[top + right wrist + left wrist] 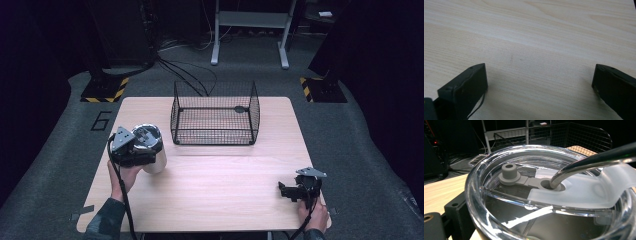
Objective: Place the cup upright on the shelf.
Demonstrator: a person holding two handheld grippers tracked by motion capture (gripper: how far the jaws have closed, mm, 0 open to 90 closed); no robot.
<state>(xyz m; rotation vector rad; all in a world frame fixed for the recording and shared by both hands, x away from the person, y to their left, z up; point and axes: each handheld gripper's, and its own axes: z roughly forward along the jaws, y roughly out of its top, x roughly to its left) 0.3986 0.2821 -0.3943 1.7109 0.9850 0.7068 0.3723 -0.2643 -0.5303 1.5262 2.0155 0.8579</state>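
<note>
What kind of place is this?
Probably a lab or test room: a light wooden table on grey carpet, black-and-yellow hazard tape on stand bases, and loose cables on the floor.

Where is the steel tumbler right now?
In the high view the tumbler is at the table's left side, gripped by the left tool, just left of the wire basket.

Pale wooden table, wire basket at its far middle.
</note>
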